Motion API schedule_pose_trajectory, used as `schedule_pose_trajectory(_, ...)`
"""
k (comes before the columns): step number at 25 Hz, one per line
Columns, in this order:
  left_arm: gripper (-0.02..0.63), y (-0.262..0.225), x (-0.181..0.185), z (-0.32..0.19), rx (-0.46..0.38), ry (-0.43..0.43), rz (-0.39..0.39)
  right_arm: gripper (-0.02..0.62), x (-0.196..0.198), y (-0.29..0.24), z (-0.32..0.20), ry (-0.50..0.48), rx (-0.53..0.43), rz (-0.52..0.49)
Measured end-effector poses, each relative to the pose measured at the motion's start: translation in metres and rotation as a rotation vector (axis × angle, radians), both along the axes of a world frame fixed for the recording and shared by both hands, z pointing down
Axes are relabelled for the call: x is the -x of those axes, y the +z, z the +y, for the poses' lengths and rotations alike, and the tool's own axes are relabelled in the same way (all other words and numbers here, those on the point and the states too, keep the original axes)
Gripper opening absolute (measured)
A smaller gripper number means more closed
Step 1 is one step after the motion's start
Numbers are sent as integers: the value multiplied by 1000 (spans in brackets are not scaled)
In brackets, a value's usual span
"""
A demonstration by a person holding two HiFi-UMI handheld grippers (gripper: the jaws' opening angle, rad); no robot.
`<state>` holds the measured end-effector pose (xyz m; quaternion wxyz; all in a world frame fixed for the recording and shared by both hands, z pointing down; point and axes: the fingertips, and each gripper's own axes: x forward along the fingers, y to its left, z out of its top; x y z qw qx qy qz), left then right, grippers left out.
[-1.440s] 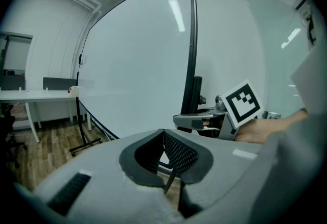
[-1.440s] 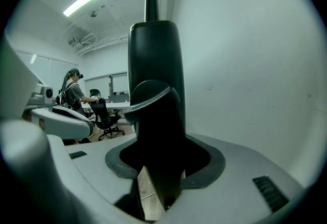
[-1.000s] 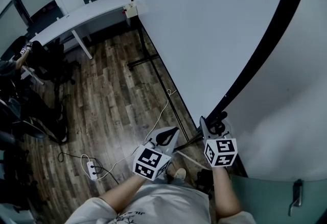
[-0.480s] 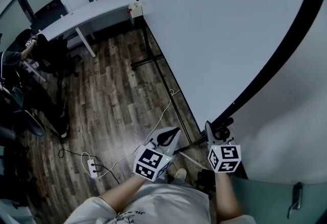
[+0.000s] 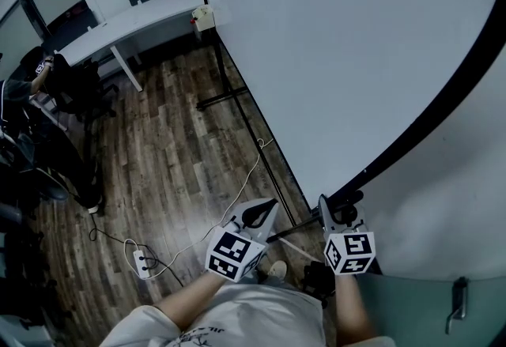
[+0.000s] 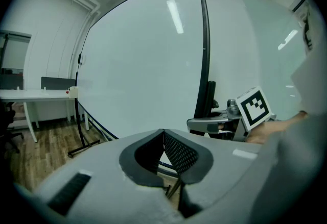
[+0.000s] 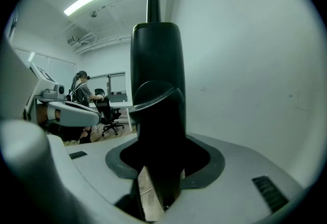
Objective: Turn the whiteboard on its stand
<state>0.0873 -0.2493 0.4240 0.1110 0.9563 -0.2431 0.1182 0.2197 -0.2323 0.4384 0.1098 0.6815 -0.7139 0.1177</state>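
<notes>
The large whiteboard (image 5: 340, 45) with its black frame (image 5: 427, 128) fills the upper right of the head view, its right edge slanting. My right gripper (image 5: 332, 209) sits at the board's lower corner, shut on the black frame (image 7: 156, 90), which fills the space between its jaws. My left gripper (image 5: 265, 209) hovers just to the left, shut with nothing in it, clear of the board. In the left gripper view the pads meet at the tip (image 6: 163, 132), and the whiteboard (image 6: 148, 70) stands ahead with the right gripper (image 6: 214, 123) on its edge.
The stand's foot bar (image 5: 221, 96) and a low rail run along the wooden floor under the board. A power strip (image 5: 142, 262) with cables lies at the front left. A white desk (image 5: 126, 21), office chairs and a seated person (image 5: 16, 92) are at far left. A wall lies right.
The board's black right edge has swung lower and further right across the head view. My right gripper has moved slightly down and right with it. The left gripper has stayed put.
</notes>
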Motion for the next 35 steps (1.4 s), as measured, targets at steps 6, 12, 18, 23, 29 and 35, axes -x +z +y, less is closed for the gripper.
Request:
schedule_pose_trajectory(6,11,2,1,2,-1,-2,6,173,0,2,5,-6,-8,0)
schedule_pose_trajectory(12,11,13,-3,13,-7,1,7,173,-2,14,12,4,-20,-20)
schedule_pose_trajectory(18,11,5,-1,13,-1,1,8,175,0,5,9,7,-19,-27)
schedule_pose_trajectory(23,11,5,-3,16,-3,6,10,175,-2,10,15,12,-8,-27)
schedule_pose_trajectory(29,11,2,-4,16,4,11,4,175,-2,3,24,27,-8,-39)
schedule_pose_trajectory(35,11,5,-4,17,5,21,4,175,1,2,38,50,-12,-58)
